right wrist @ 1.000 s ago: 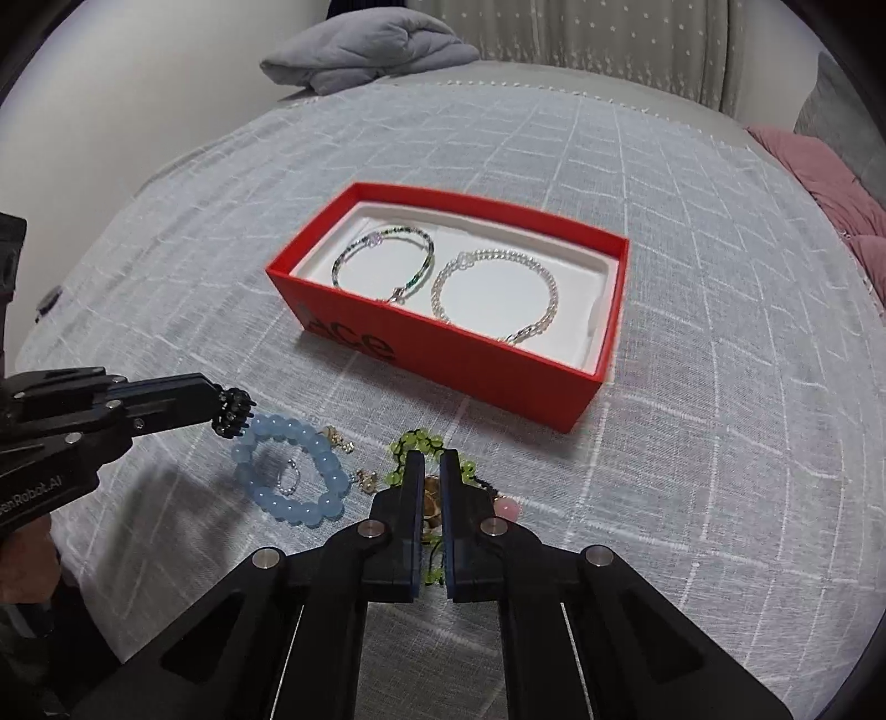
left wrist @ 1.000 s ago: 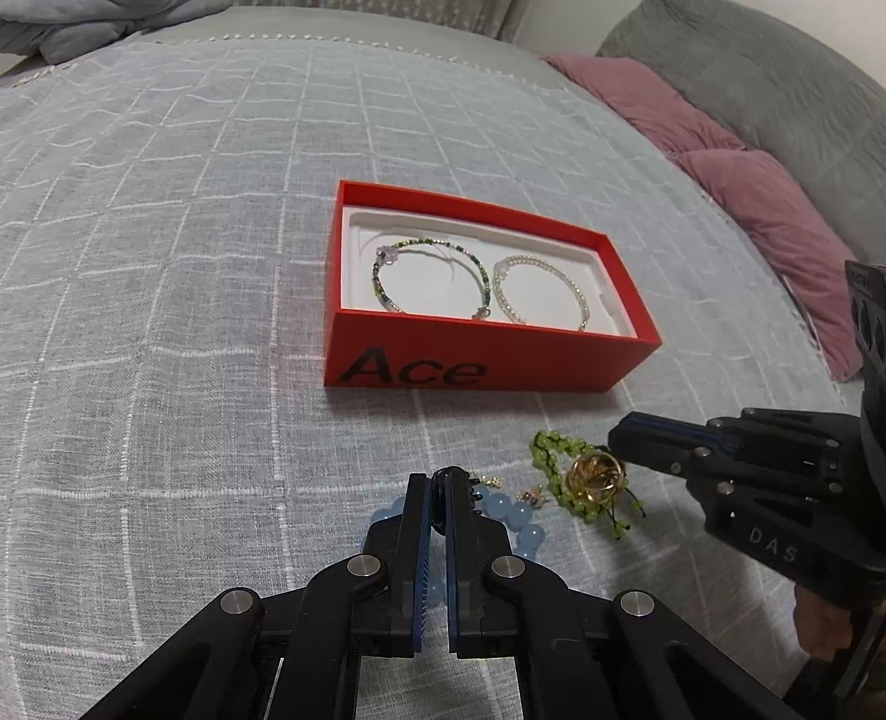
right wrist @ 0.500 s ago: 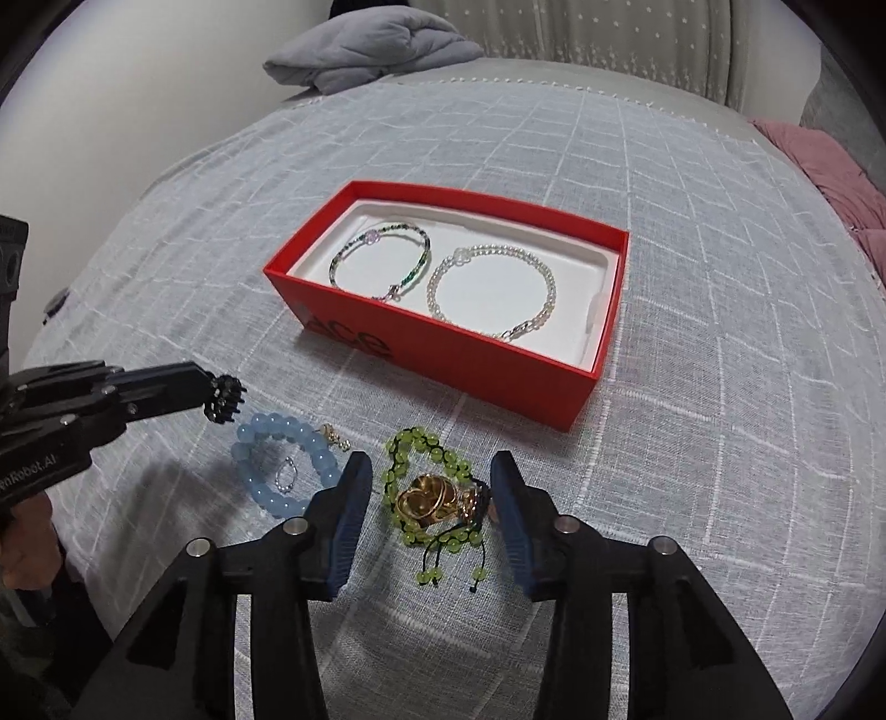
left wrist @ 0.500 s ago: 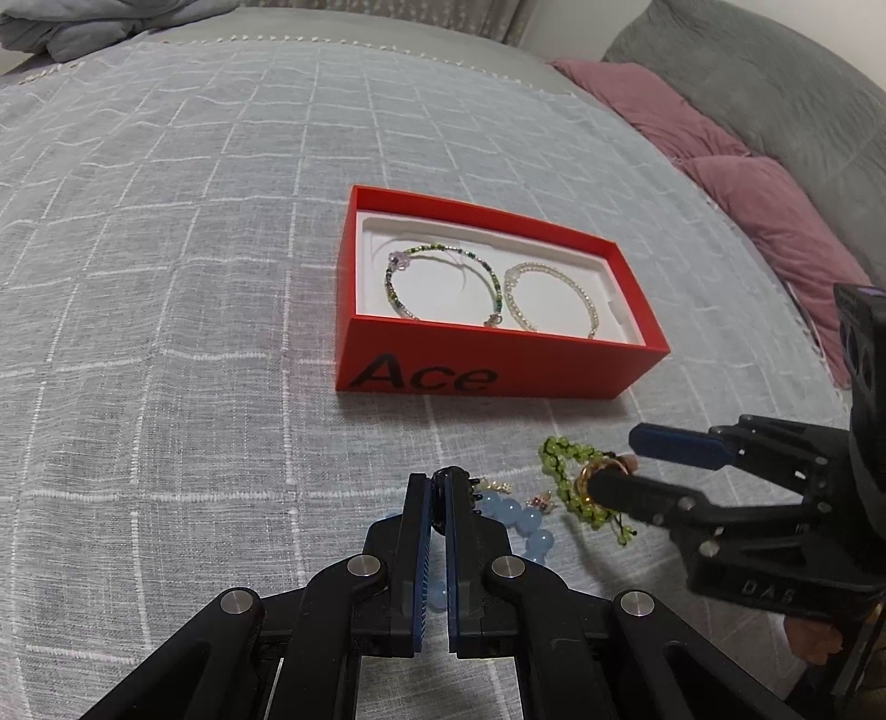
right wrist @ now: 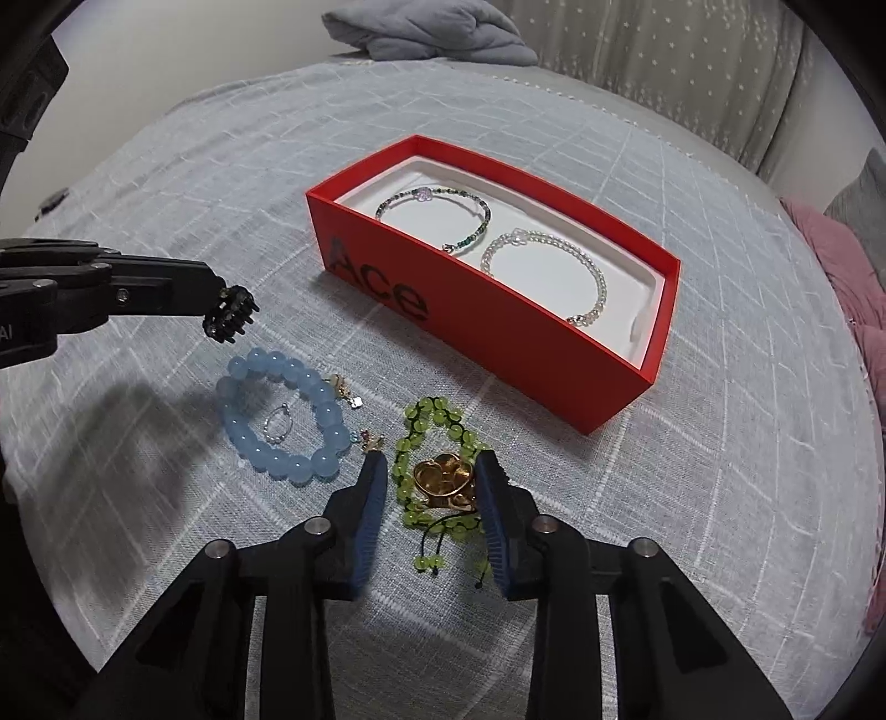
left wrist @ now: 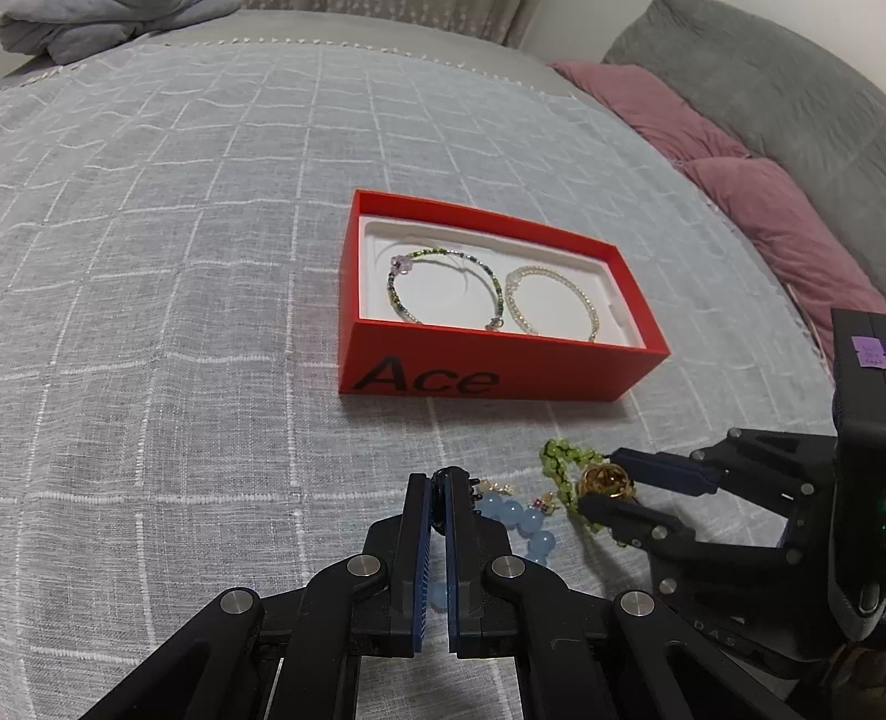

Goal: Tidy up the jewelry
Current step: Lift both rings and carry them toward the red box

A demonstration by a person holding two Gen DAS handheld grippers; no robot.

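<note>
A red "Ace" box [right wrist: 576, 382] [left wrist: 498, 382] holds a green beaded bracelet [right wrist: 437, 216] and a pearl bracelet [right wrist: 545, 271] on its white tray. In front of it lie a blue bead bracelet [right wrist: 277, 410], a small silver ring [right wrist: 277, 426], small earrings [right wrist: 346, 387], a green bead bracelet [right wrist: 429, 437] and a gold heart piece [right wrist: 446, 476]. My right gripper [right wrist: 432, 482] is open, fingers either side of the gold piece and green bracelet. My left gripper [left wrist: 437, 498] is shut on a small black hair claw [right wrist: 230, 318], above the blue bracelet.
Everything lies on a grey checked bedspread [left wrist: 166, 277]. Pink pillows [left wrist: 775, 221] and a grey headboard are on the right, and a folded grey blanket [right wrist: 426, 33] is at the far edge.
My right gripper opened and moved forward and down, so its fingers now straddle the gold piece and green bracelet. My left gripper stayed shut on the black claw, nearly still.
</note>
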